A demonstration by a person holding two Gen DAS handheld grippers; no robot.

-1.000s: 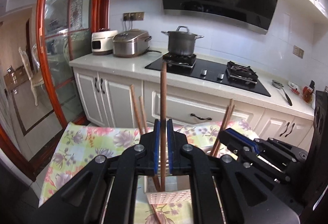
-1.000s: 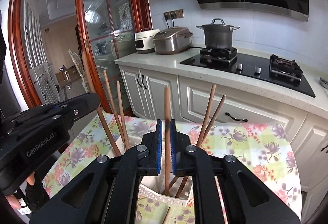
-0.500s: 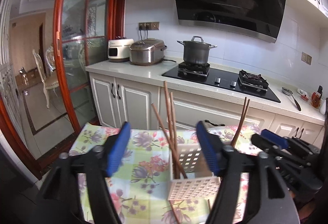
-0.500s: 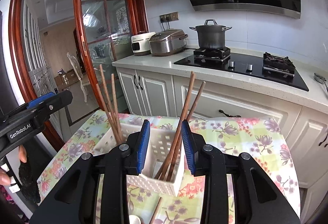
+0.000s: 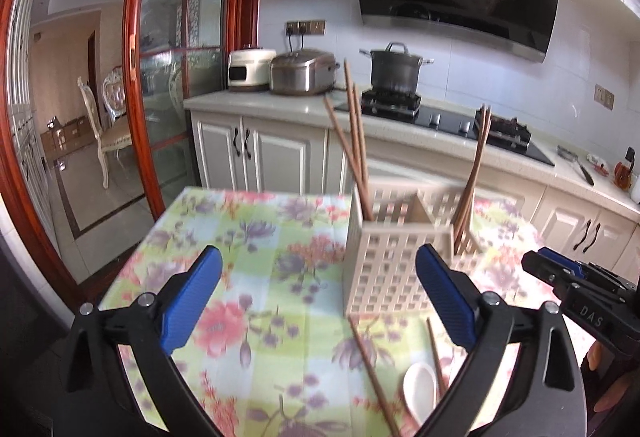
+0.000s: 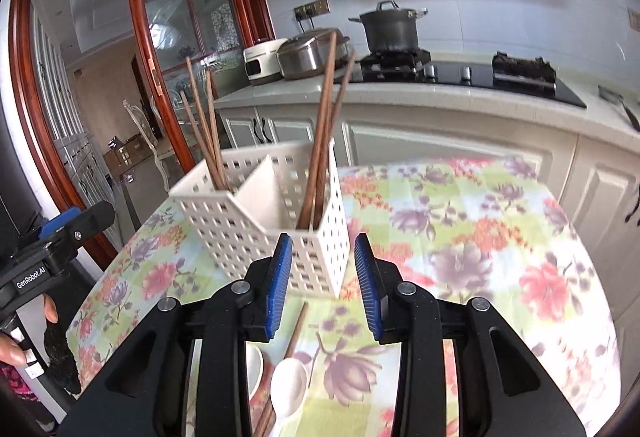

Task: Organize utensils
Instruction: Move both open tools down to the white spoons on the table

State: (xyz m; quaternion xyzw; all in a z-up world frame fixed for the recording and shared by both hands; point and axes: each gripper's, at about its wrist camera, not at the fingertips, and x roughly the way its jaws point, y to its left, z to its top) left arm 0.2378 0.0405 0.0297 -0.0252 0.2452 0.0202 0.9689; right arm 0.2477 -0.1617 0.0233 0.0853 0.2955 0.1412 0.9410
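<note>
A white perforated utensil holder (image 5: 394, 269) with a divider stands on the floral tablecloth (image 5: 256, 245). Brown chopsticks lean in its left compartment (image 5: 354, 141) and in its right compartment (image 5: 474, 173). Two loose chopsticks (image 5: 372, 369) and a white spoon (image 5: 418, 389) lie on the cloth in front of it. My left gripper (image 5: 318, 265) is short of the holder, jaws opening wide, nothing between them. My right gripper (image 6: 323, 249) is open before the holder's (image 6: 256, 221) near corner and holds nothing. A spoon (image 6: 288, 385) and a chopstick (image 6: 296, 329) lie below it.
Behind the table runs a counter (image 5: 280, 109) with two rice cookers, a hob and a pot (image 5: 394, 67). A red-framed glass door (image 5: 176, 77) is at the left. A person's hand (image 6: 16, 349) holds the left gripper's handle.
Both grippers let go of the chopsticks they held, and those now stand in the holder. Both pulled back and sank. The left jaws spread wide, the right jaws partway.
</note>
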